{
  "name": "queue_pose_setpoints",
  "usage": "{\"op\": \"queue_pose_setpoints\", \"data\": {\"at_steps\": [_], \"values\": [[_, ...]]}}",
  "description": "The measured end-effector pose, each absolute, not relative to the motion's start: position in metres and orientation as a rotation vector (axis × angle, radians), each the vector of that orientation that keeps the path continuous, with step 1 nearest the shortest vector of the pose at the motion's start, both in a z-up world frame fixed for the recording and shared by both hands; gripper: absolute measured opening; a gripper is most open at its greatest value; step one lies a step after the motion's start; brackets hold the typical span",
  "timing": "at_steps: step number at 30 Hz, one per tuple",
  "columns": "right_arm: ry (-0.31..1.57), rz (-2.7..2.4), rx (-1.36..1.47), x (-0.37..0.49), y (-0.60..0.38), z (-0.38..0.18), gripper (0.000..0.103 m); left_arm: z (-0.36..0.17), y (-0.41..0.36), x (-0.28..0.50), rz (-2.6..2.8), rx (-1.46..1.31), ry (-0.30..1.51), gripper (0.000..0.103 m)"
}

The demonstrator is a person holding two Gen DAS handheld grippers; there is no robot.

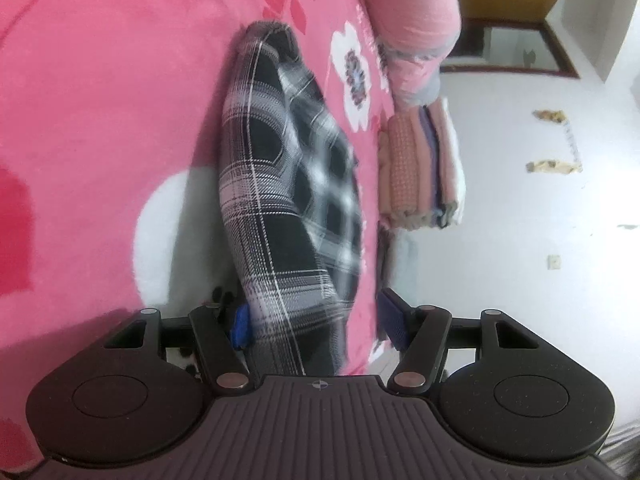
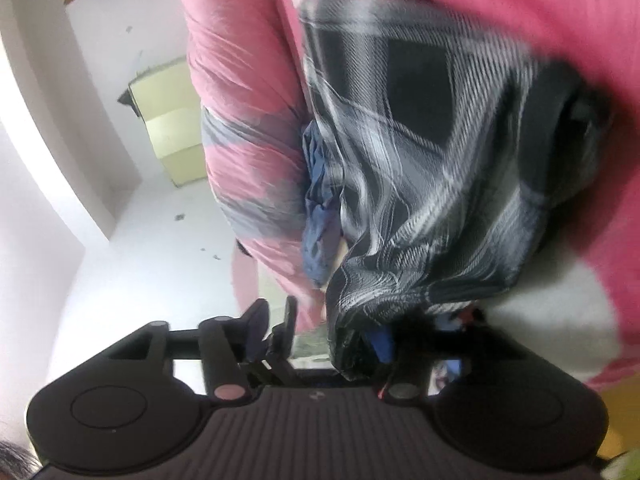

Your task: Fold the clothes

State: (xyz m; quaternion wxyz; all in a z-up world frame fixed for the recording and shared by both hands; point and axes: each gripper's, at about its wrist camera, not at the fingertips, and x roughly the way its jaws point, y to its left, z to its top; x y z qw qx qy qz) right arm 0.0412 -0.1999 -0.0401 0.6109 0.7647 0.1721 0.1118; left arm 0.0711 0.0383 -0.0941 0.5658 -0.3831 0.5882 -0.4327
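Note:
A black-and-white plaid garment (image 1: pixel 288 184) lies bunched in a long fold on the pink flowered bedspread (image 1: pixel 100 100). Its near end runs between the fingers of my left gripper (image 1: pixel 316 322), which is open. The cloth brushes the left blue pad (image 1: pixel 240 326), and the other pad stands apart from it. In the right wrist view the same plaid garment (image 2: pixel 432 168) is blurred, and its lower corner droops over one side of my right gripper (image 2: pixel 324 332). That gripper's jaws stand apart, and the blue pad (image 2: pixel 382 340) is half hidden by the cloth.
A stack of folded pink and pale clothes (image 1: pixel 420 168) sits at the bed's edge beyond the plaid garment. A rolled pink quilt (image 1: pixel 412 20) lies further along, also seen as the quilt (image 2: pixel 248 120) beside a crumpled blue cloth (image 2: pixel 320 200). A white wall (image 1: pixel 540 200) borders the bed.

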Motion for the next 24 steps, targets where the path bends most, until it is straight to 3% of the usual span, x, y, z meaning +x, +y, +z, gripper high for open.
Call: {"op": "queue_pose_setpoints", "data": {"at_steps": [4,7,13,15,17,24], "values": [[0.378,0.229,1.759,0.063,-0.249,-0.021,0.072,-0.085,0.039,0.072,-1.023,-0.909,1.359,0.062],[0.386,0.223,1.748,0.019,-0.247,-0.039,0.076,-0.081,0.036,0.072,-1.003,-0.881,1.360,0.062],[0.413,0.237,1.745,-0.102,-0.218,-0.124,0.080,-0.078,0.040,0.068,-0.931,-0.811,1.367,0.041],[0.432,0.263,1.751,-0.119,-0.217,-0.133,0.083,-0.075,0.040,0.067,-0.913,-0.792,1.356,0.026],[0.461,0.296,1.765,-0.116,-0.209,-0.135,0.084,-0.072,0.040,0.067,-0.895,-0.777,1.344,0.020],[0.492,0.339,1.841,-0.090,-0.181,-0.147,0.087,-0.066,0.041,0.065,-0.883,-0.765,1.315,0.018]]}}
